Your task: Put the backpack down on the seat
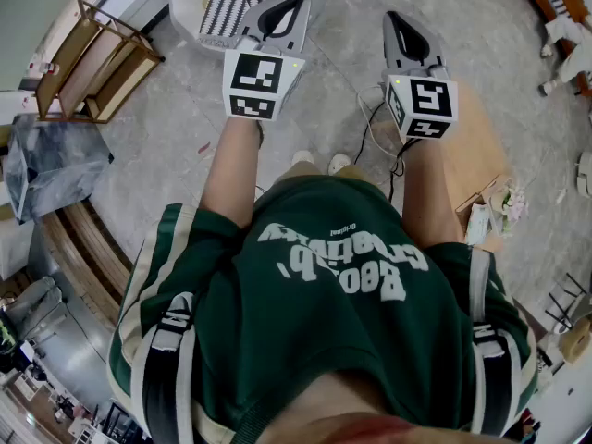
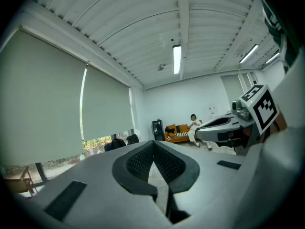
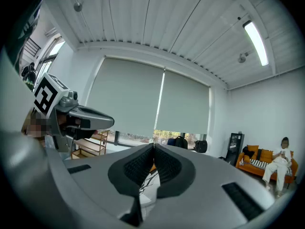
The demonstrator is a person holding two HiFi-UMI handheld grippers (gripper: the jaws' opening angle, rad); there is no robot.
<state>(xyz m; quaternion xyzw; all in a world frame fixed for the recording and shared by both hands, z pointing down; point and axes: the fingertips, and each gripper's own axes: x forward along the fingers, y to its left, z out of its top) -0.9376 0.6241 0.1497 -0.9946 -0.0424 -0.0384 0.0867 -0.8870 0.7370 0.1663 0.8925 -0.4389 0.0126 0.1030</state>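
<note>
Behind both grippers, the backpack straps lie over the person's shoulders. The bag itself is out of sight, so I judge unloading hasn't begun. The left gripper and right gripper are both pressed together on nothing. Next, one must hook a strap. The white seat lies just beyond the left gripper's tip, a wooden table sits beneath the right one, and there is open floor between.

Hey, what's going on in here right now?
A person in a green shirt holds the left gripper and the right gripper out in front, both with jaws shut and empty. Backpack straps lie over the person's shoulders, so the pack seems not yet set down. The white seat with a striped cushion stands just ahead.
</note>
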